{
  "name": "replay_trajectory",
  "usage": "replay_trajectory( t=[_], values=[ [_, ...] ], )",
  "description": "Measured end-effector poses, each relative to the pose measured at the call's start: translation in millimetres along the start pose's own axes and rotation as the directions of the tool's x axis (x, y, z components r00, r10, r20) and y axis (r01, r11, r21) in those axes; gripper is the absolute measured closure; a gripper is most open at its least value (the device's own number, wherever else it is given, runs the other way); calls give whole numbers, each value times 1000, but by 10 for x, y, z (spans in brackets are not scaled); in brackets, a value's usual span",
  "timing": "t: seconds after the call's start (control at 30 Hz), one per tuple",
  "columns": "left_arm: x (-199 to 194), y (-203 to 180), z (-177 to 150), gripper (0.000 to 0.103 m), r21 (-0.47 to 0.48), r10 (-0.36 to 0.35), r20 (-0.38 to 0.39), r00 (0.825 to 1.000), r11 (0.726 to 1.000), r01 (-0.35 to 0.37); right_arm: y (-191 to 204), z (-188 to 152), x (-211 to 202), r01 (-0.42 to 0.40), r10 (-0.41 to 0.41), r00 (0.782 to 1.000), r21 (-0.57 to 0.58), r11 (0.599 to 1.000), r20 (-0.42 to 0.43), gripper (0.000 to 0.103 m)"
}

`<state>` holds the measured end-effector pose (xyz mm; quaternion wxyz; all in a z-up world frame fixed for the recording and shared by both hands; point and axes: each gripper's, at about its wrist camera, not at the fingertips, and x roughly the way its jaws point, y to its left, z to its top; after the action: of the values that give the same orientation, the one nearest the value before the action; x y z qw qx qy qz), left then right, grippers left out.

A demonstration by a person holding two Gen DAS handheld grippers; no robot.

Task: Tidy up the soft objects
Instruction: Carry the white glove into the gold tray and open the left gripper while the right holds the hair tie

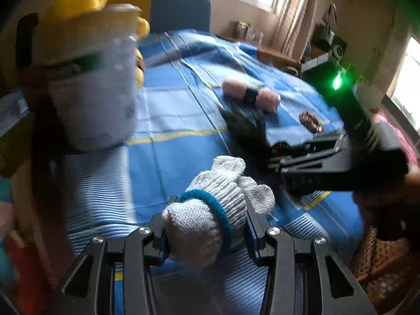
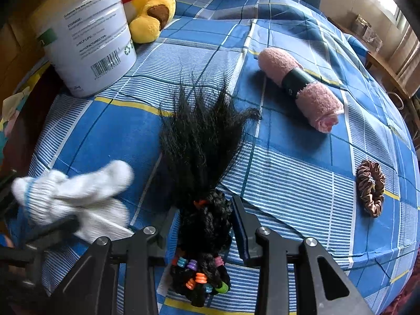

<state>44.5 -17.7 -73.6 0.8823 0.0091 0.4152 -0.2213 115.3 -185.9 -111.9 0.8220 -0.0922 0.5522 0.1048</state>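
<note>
A white knit glove (image 1: 207,210) with a blue cuff band sits between the fingers of my left gripper (image 1: 208,211), which is shut on it; its finger end hangs free above the bed. In the right wrist view the same glove (image 2: 71,197) is a blur at the left. My right gripper (image 2: 203,210) is shut on a black hairpiece (image 2: 204,144), gripping the braided part near the coloured beads while the loose strands fan out over the sheet. A pink rolled towel (image 2: 299,89) with a black band and a brown scrunchie (image 2: 371,187) lie farther out on the bed.
The blue plaid bedsheet (image 2: 288,170) covers the whole surface. A white tin (image 2: 86,42) stands at the far left with a yellow plush bear (image 2: 149,8) behind it. A woven basket (image 1: 380,262) sits off the bed's right side. A desk and windows lie beyond.
</note>
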Motion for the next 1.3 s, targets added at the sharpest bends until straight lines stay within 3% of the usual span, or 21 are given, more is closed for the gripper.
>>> replay_trajectory(
  t=[0.2,0.37,0.5,0.6,0.7,0.8,0.9,0.97,1.03,1.13,1.3],
  values=[
    [-453,272,64,57,-88,32,69,997,996,-26,41,-32,-19,14,-14,1000,-19,1000,11,67],
    [-875,724,59,57,-213,96,131,987,975,-66,65,-45,-38,20,-20,1000,-24,1000,13,67],
    [-1087,1175,56,57,-330,190,144,971,934,-134,100,-47,-47,31,-30,999,-29,999,14,67],
    [-1157,1617,56,56,-448,255,124,959,877,-175,96,-43,-46,32,-32,999,-30,999,14,67],
    [-1108,1899,83,56,-489,291,96,952,846,-210,109,-42,-46,36,-36,999,-33,999,15,67],
    [-976,2051,135,56,-495,303,73,950,838,-229,113,-43,-45,36,-36,999,-30,999,14,67],
    [-843,2197,174,46,-494,322,43,946,830,-260,115,-40,-44,39,-39,999,-32,999,15,67],
    [-773,2250,194,30,-486,336,26,942,827,-282,108,-39,-44,37,-37,999,-30,999,15,67],
    [-769,2264,196,25,-474,341,23,940,831,-290,104,-37,-43,36,-36,999,-30,999,15,67],
    [-834,2188,180,5,-454,363,27,931,835,-312,87,-34,-42,31,-30,999,-21,999,14,67],
    [-984,1964,66,0,-389,419,29,907,841,-376,67,-33,-35,26,-26,1000,-13,1000,14,67]
  ],
)
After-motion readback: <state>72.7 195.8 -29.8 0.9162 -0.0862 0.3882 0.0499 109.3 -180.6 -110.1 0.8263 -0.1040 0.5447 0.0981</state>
